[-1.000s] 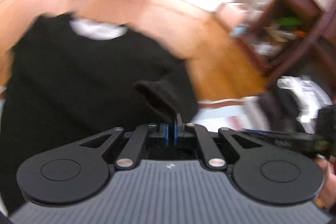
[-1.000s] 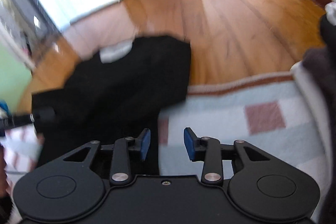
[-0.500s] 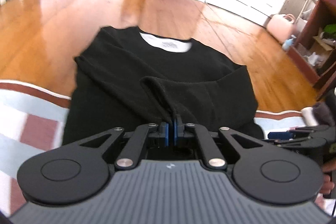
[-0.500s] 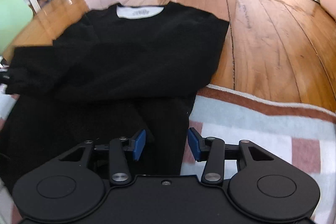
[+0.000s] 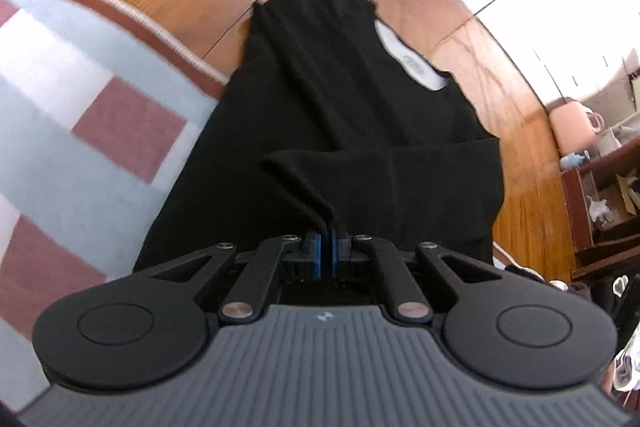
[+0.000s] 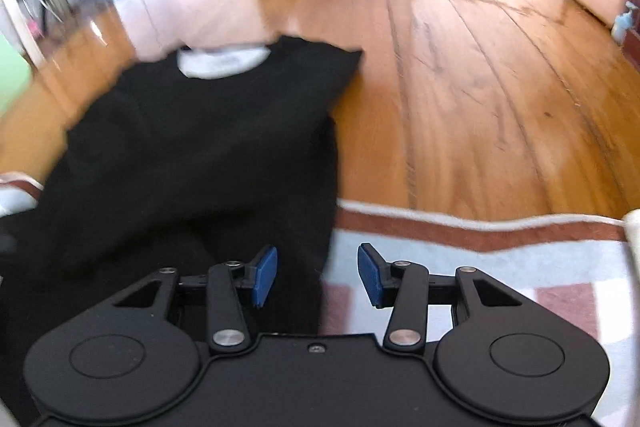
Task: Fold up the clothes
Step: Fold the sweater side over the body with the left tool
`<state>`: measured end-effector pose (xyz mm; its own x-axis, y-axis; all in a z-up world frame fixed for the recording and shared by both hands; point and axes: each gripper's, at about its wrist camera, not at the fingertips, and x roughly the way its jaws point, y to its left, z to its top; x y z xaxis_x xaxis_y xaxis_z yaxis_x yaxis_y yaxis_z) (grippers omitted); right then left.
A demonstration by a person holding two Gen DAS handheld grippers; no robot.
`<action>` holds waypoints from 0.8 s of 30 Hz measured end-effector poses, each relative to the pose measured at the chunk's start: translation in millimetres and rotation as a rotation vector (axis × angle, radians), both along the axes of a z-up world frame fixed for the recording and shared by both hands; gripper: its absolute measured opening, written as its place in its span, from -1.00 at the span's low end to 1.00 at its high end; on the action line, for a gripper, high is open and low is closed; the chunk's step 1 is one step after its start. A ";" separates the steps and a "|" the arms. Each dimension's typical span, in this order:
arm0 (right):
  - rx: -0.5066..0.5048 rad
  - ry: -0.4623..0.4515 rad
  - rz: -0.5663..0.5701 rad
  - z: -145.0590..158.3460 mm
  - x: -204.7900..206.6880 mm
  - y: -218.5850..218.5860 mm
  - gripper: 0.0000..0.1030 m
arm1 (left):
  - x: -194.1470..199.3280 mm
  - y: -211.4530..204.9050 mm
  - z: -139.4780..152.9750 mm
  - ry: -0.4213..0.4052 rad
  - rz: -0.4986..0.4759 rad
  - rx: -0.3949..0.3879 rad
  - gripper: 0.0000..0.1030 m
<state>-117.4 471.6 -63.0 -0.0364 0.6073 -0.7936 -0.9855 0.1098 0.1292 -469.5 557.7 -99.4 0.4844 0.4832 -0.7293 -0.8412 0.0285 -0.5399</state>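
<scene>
Fold in progress. A black sweater lies flat ahead of both grippers, collar end on the wood floor, hem end on the checked rug. Our left gripper is closed tight on a pinch of black cloth — apparently a sleeve end — drawn across the body toward us. Our right gripper stands wide open and empty, hovering over the sweater's near right edge, where cloth meets rug.

Progress, as we judge it: the sleeves appear already laid in across the front, so the garment reads as a narrowed rectangle rather than a spread shape. What is left — setting down the held sleeve, then folding the length, hem toward collar. No finished bundle shows yet.
</scene>
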 end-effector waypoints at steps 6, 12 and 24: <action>-0.048 -0.231 0.154 -18.6 -37.2 33.4 -0.02 | -53.4 -4.4 17.1 0.042 0.243 0.176 -0.91; -0.004 -0.241 0.091 -27.0 -34.0 60.8 -0.03 | -52.7 -1.8 -15.0 -0.061 0.162 0.092 -0.92; 0.046 -0.315 0.172 16.6 -31.6 57.1 -0.07 | -35.6 10.9 -16.5 -0.190 -0.011 0.259 -0.92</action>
<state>-149.0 528.7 -46.4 0.1005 0.6489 -0.7542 -0.9813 -0.0603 -0.1826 -505.1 568.6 -116.0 0.6064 0.6348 -0.4788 -0.7248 0.1938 -0.6611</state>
